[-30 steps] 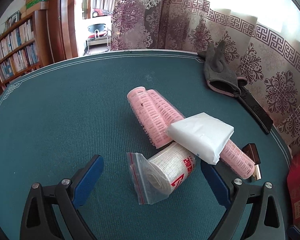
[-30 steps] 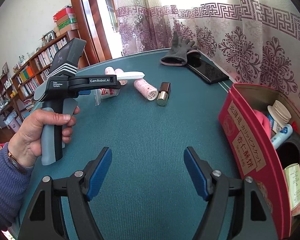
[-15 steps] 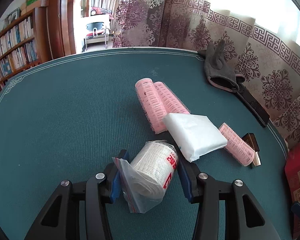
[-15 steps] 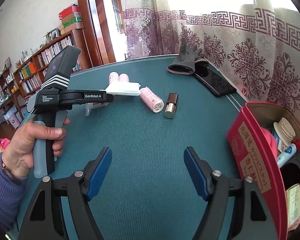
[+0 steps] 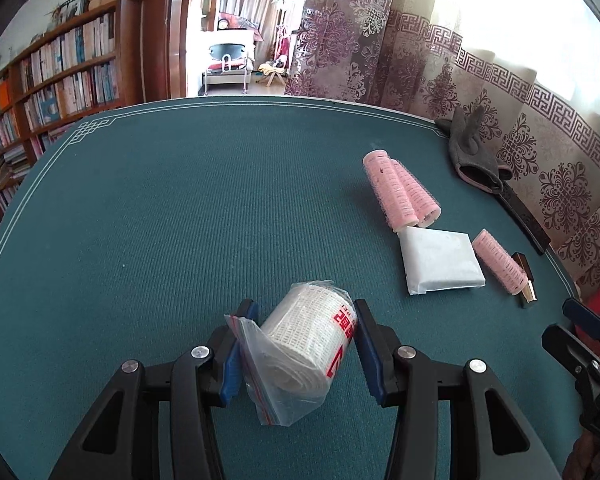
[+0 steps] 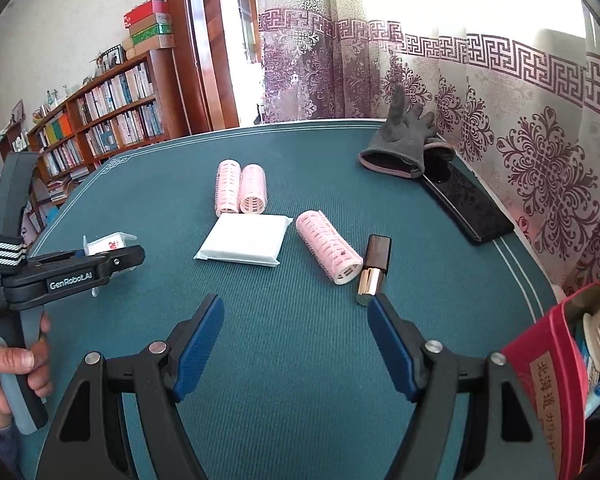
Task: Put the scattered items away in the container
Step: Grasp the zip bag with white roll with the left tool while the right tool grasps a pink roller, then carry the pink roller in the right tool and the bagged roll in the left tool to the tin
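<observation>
My left gripper point(image 5: 303, 312) is shut on a white bandage roll in a clear zip bag point(image 5: 308, 344), its blue pads pressing both sides. From the right wrist the same roll point(image 6: 108, 243) shows behind the left gripper point(image 6: 120, 254), which a hand holds. On the green table cloth lie two pink hair rollers side by side point(image 6: 240, 192), a white flat packet point(image 6: 244, 240), a third pink roller point(image 6: 328, 252) and a brown-and-gold lipstick point(image 6: 374, 264). My right gripper point(image 6: 296, 304) is open just short of the lipstick with nothing between its fingers. The red container point(image 6: 540, 380) stands at lower right, with several items inside.
A grey glove point(image 6: 400, 148) and a black flat case point(image 6: 468, 208) lie at the table's far right edge by the patterned curtain. Bookshelves and a doorway stand beyond the left and far side of the table point(image 5: 160, 208).
My left gripper shut on the bagged bandage roll and carried it away from the rollers and packet. My right gripper moved forward toward the lipstick; the red container slid toward the frame's right edge.
</observation>
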Demonstrator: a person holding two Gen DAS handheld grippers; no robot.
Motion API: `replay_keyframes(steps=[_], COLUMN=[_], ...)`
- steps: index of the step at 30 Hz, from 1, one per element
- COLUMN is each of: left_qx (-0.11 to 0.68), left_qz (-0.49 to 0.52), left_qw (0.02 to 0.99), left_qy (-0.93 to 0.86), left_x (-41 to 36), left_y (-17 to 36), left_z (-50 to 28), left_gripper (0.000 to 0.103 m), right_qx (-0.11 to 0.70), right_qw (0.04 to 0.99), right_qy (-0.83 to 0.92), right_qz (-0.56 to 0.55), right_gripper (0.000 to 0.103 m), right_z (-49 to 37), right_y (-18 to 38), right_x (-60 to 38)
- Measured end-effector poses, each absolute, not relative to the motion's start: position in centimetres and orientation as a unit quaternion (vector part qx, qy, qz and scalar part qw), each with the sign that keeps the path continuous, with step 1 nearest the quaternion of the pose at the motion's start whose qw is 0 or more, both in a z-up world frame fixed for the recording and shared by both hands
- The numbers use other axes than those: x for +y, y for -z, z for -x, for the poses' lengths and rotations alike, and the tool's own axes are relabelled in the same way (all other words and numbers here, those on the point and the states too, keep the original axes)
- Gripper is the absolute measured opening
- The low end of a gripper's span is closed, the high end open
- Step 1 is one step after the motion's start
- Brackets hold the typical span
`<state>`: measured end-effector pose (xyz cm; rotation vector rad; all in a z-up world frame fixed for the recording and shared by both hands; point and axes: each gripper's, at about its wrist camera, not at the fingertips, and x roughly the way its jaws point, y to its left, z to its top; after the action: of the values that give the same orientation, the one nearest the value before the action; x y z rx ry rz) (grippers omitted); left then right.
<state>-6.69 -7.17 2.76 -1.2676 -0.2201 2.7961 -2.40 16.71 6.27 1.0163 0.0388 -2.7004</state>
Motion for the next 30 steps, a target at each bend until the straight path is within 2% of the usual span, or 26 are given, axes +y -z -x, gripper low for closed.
replay_keyframes(steps=[2, 5, 14, 16, 17, 20, 24, 30], left_qx=[-0.073, -0.069, -0.074, -0.074, -0.074, -0.074, -0.072, -0.067], left_qz=[0.415, 0.419, 0.417, 0.417, 0.417, 0.417, 0.417, 0.410], left_qw=[0.038, 0.048, 0.056, 0.056, 0.056, 0.057, 0.061, 0.070], left_qy=[-0.906, -0.904, -0.904, -0.904, -0.904, -0.904, -0.904, -0.907], left_x=[-6.9, -6.4, -6.5, -6.5, -6.5, -6.4, -5.9, -5.0], left_y=[-2.4, -1.9, -1.9, -1.9, -1.9, -1.9, -2.0, -2.7], left_z=[6.7, 6.7, 6.5, 6.4, 6.4, 6.4, 6.2, 5.7], left_gripper=[0.050, 0.050, 0.050, 0.050, 0.050, 0.050, 0.050, 0.050], right_qx=[0.027, 0.044, 0.077, 0.077, 0.072, 0.060, 0.002, -0.014], right_qw=[0.118, 0.107, 0.101, 0.111, 0.113, 0.104, 0.121, 0.139], right_qy=[0.929, 0.928, 0.918, 0.909, 0.904, 0.905, 0.911, 0.925], right_qz=[-0.350, -0.355, -0.377, -0.394, -0.406, -0.407, -0.393, -0.353], right_gripper=[0.078, 0.059, 0.059, 0.052, 0.044, 0.032, 0.030, 0.030], right_z=[4.0, 6.3, 11.3, 11.9, 12.1, 11.5, 9.4, 4.2], right_y=[-6.1, -5.7, -4.5, -3.8, -3.4, -3.3, -4.8, -8.1], right_x=[16.6, 16.5, 15.6, 15.4, 15.4, 16.0, 17.5, 17.9])
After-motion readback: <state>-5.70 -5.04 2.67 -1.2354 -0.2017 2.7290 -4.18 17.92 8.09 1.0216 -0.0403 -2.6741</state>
